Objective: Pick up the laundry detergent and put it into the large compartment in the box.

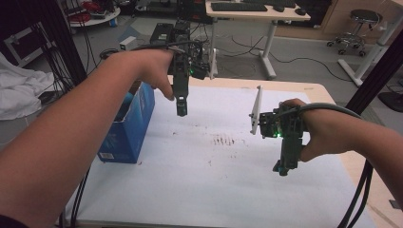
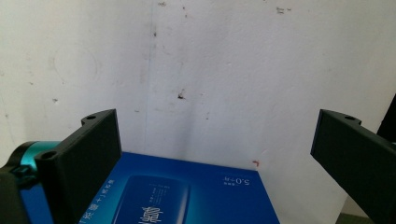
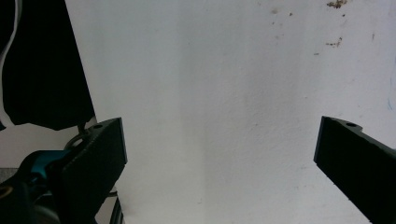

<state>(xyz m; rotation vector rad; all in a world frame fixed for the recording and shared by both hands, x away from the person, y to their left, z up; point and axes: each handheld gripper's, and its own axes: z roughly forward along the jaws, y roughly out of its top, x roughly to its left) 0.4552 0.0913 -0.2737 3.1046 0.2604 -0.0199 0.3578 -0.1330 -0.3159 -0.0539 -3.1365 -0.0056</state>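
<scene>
Jaws stand wide apart on both grippers, with nothing between them, above a table covered in white sheet [image 1: 228, 175]. The left gripper [image 1: 181, 107], seen from the high view, hangs point-down over the sheet's far left part, held by the person's left hand [image 1: 152, 66], a green light glowing on its body. Just beside it, to its left, a blue box [image 1: 130, 126] stands at the sheet's left edge; in the left gripper view the box's printed face [image 2: 187, 196] lies below and between the jaws, with pale lettering and a darker blue panel. The right gripper [image 1: 283, 167] hangs over the sheet's right part, well apart from the left one, gripped by the right hand [image 1: 316, 130]; a grey plate [image 1: 256, 110] stands on edge at its top and a grey cable [image 1: 332, 110] runs back along the forearm. In the right gripper view, bare sheet [image 3: 224, 116] lies between the jaws. Brown smudges [image 1: 223, 140] mark the sheet's middle, between the two grippers. Beyond the table are a desk [image 1: 256, 12] with a keyboard [image 1: 238, 6], a stool [image 1: 354, 28] and floor cables [image 1: 294, 59]; white cloth [image 1: 21, 90] lies at far left.
</scene>
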